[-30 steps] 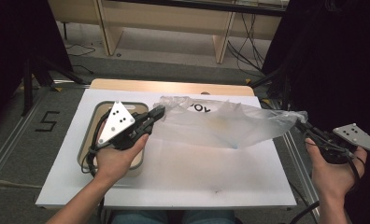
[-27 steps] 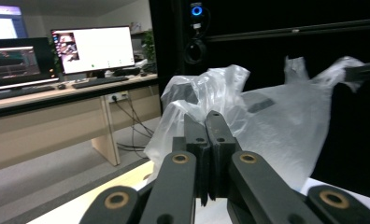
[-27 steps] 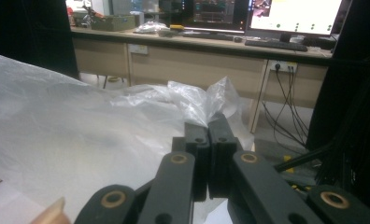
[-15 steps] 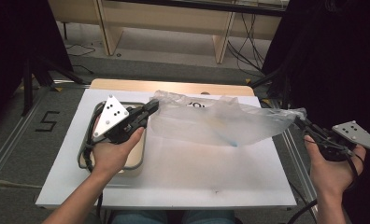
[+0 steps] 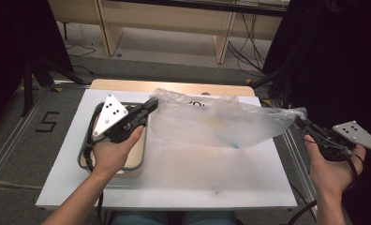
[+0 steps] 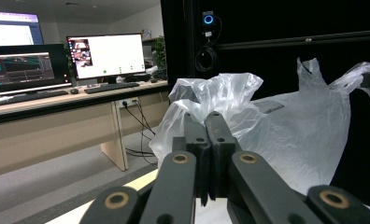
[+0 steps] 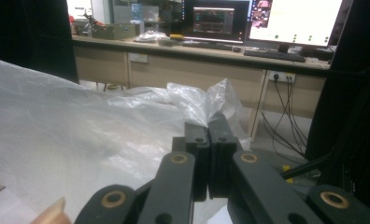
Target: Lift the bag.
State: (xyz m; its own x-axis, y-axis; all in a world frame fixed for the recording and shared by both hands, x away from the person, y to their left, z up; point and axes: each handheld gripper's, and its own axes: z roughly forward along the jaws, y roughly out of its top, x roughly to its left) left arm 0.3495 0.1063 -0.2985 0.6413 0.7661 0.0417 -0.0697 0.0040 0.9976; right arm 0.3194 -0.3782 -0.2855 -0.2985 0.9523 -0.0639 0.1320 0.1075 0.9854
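Above the white board, a clear plastic bag hangs stretched between the two grippers, off the surface along most of its span. The left gripper is clamped on the bag's crumpled left edge, over the far corner of the grey tray that sits at the board's left end. The right gripper is clamped on the bag's other end, just past the board's right edge. In both gripper views the jaws meet with thin film bunched between their tips, so each holds the bag and nothing else.

The step in hand looks like spreading or opening the bag. To do it well, both grips should keep firm while the hands draw apart evenly; a jerk on one side could slip the film out or tear it. Keeping the two ends at a like height above the board would flatten the creases, and the mouth should be found before any release. Something faint and bluish shows through the film near the bag's middle; what it is cannot be told.

Against the picture a second back, the left hand has shifted a little over the tray toward the board's far side, lifting that end of the bag higher. The right hand has kept its place, and both grips are unchanged.
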